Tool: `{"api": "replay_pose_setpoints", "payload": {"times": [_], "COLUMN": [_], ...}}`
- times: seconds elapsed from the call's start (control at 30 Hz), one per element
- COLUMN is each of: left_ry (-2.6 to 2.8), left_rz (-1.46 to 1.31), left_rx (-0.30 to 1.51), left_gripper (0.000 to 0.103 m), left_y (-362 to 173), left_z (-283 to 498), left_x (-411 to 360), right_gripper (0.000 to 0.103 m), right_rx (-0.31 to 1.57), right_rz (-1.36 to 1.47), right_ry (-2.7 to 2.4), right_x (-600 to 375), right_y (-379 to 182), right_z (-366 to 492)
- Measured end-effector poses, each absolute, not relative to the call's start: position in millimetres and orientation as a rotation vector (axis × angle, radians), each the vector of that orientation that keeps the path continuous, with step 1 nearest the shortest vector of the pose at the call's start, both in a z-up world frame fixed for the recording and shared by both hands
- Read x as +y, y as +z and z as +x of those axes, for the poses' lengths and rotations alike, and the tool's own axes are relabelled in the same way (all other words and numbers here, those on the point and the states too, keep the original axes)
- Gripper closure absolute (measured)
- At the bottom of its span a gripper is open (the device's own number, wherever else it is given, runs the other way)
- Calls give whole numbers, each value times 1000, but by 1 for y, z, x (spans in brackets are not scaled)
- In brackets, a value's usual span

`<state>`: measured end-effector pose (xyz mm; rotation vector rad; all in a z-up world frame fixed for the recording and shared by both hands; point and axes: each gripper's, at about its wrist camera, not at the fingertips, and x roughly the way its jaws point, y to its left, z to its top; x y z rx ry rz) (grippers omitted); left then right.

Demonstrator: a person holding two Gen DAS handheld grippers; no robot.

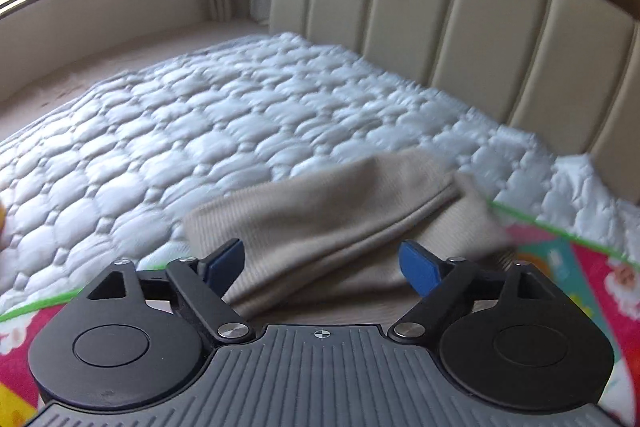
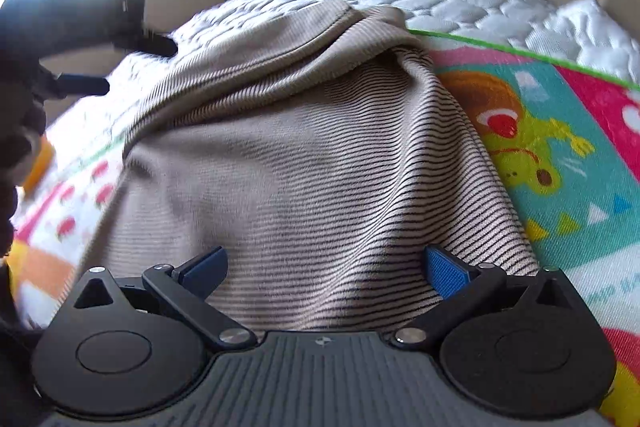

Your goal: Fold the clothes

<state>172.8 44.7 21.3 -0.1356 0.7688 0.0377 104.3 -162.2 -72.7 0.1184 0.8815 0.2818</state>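
1. The striped shirt [image 2: 304,163] lies bunched on the colourful mat [image 2: 560,155] on the bed [image 1: 208,115], with one layer turned over the top; the fold looks only begun.
2. The left claw [image 1: 322,263] has its jaws wide apart, empty, just before the cloth.
3. The right claw [image 2: 326,269] is spread wide over the fabric, gripping nothing.
4. Smoothing and further folds remain.
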Motion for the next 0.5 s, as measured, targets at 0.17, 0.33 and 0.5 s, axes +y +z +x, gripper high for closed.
{"api": "replay_pose_setpoints", "payload": {"times": [0.17,0.33,0.5], "left_ry": [58,17,-17], "left_rz": [-244,-239,-223], "left_rx": [862,890,909], "left_gripper": [8,4,3], "left_y": [-26,-42,-47], "left_z": [166,176,184], "left_x": [89,100,105], "right_gripper": [0,0,10], "right_rx": [826,799,656], "right_rz": [-1,-54,-140], "right_ry": [261,261,234], "right_x": [-149,-148,-139], "right_y": [-76,-65,-26], "right_z": [93,100,140]}}
